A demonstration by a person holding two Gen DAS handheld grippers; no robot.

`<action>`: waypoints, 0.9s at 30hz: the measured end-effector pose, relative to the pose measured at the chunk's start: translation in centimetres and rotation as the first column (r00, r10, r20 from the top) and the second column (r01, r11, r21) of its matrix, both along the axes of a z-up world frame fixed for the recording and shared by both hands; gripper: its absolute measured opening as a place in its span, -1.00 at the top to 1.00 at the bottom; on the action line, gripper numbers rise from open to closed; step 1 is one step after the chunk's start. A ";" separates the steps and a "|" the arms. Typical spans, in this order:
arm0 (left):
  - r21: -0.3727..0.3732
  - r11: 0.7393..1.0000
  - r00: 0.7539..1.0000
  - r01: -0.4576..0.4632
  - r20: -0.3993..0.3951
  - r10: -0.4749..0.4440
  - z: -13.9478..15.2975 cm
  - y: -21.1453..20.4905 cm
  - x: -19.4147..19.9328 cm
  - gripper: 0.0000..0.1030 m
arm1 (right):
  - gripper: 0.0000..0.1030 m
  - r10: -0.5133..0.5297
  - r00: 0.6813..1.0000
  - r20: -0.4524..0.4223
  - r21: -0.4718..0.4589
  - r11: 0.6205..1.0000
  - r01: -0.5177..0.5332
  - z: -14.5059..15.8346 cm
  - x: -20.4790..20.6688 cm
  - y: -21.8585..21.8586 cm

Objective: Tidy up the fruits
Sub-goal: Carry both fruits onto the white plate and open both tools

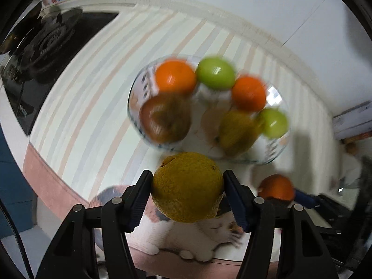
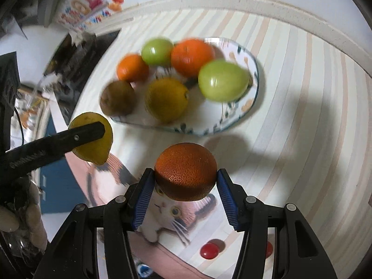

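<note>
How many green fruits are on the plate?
2. One green fruit lies at the plate's far side between two oranges; the other lies near its right rim.

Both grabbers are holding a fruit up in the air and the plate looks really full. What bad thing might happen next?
1. The plate already holds six fruits, so adding more might knock one, such as the big green fruit near the rim, off.
2. The left gripper pinches the round yellow fruit only at its sides; it might slip.
3. The right gripper holds its orange close by; the two could bump.
</note>
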State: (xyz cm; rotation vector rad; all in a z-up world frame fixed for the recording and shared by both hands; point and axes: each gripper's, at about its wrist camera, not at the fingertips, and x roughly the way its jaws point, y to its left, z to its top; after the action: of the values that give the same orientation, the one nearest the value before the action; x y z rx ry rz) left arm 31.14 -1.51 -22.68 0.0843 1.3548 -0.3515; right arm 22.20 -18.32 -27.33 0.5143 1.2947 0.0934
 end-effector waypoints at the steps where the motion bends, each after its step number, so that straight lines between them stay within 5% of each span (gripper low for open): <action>1: -0.016 1.000 1.000 0.002 0.010 -0.001 1.1 -0.4 0.6 -0.16 | -0.12 -0.017 1.000 0.013 0.014 1.000 0.016 0.7 0.3 -0.6; 7: -0.019 0.999 0.998 0.033 0.048 -0.032 3.0 -3.6 5.1 -0.16 | -0.12 -0.115 0.992 0.054 0.045 0.993 0.113 3.0 4.0 -5.1; 12: 0.012 0.999 0.999 0.044 -0.016 -0.044 0.3 -5.5 8.1 -0.17 | -0.12 -0.186 0.982 0.020 0.036 0.982 0.186 2.7 8.6 -9.1; 19: 0.085 0.995 0.995 0.054 -0.088 -0.047 -2.9 -6.3 9.0 -0.17 | -0.12 -0.172 0.984 -0.056 -0.013 0.985 0.171 0.2 12.9 -9.8; 27: 0.077 0.997 0.998 0.022 -0.067 -0.017 -2.0 -5.8 9.5 -0.17 | -0.18 -0.138 0.983 -0.119 -0.009 0.990 0.138 -1.9 13.3 -9.7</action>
State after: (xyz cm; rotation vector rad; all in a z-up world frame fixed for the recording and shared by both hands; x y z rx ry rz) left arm 40.60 -7.30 -24.67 0.1516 1.4346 -0.3207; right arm 35.53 -27.99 -29.27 0.6148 1.3716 -0.0538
